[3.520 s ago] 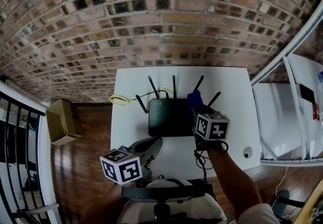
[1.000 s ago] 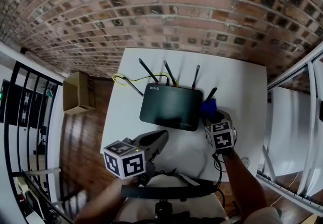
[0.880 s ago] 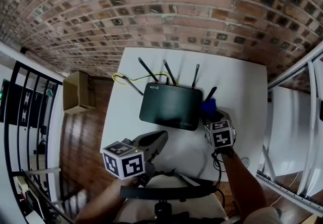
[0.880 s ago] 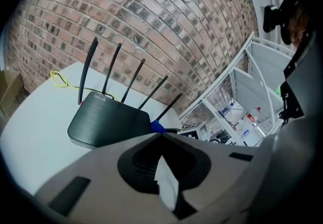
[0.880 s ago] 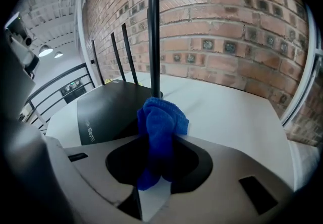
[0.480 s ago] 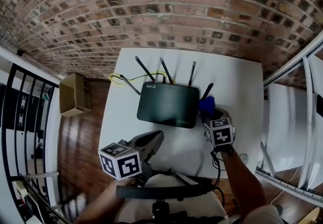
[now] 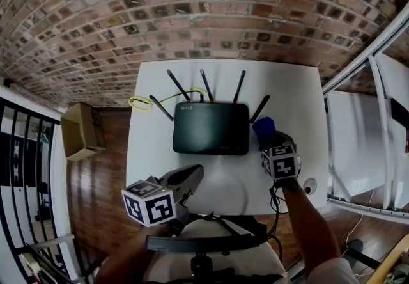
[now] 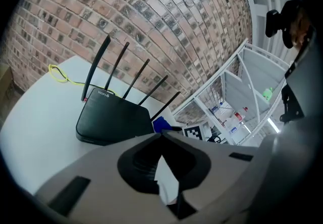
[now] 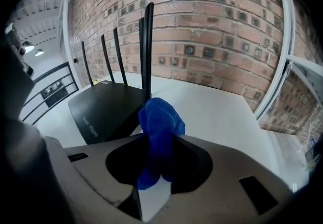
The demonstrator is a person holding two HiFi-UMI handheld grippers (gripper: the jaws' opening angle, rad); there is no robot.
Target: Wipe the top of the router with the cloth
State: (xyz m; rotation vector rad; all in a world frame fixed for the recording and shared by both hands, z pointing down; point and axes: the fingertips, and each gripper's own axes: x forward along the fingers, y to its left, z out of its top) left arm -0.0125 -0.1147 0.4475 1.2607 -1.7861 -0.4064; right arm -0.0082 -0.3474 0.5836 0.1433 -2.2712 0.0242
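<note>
nearest the person, the left gripper [image 7: 195, 170] hangs over the near edge of the white rectangular table [image 7: 153, 167], left of its middle. its grey jaws are pressed together tip to tip with nothing between them, and they point towards the near left corner of the router, well short of it. a bare forearm [image 7: 305, 222] reaches in over the near right corner and carries the right gripper [image 9: 159, 140], whose jaws are clamped on a crumpled blue cloth [image 9: 159, 122]. the bunched end of the cloth sticks out past the jaw tips. a small round pale object [image 7: 310, 187], too small to make out, sits on the table by that same corner.

the cloth is held just beside the right side of the flat black plastic router [image 7: 211, 137], close to its rear right corner, not over the lid. whether the cloth touches the casing or the table cannot be told. the router lies flat in the middle of the table with white lettering on its top near the far left corner. five thin black antennas [image 7: 206, 85] stand along its far edge and sides, fanned outwards; the rightmost rises just behind the cloth in the right gripper view.

a thin yellow cable [image 7: 142, 103] loops over the table's far left corner behind the router. beyond the far edge is a red brick wall [image 7: 204, 7]. left of the table an open brown cardboard box [image 7: 82, 139] sits on the dark wooden floor [image 7: 96, 180], and white metal shelving [image 7: 364, 142] stands to the right.
</note>
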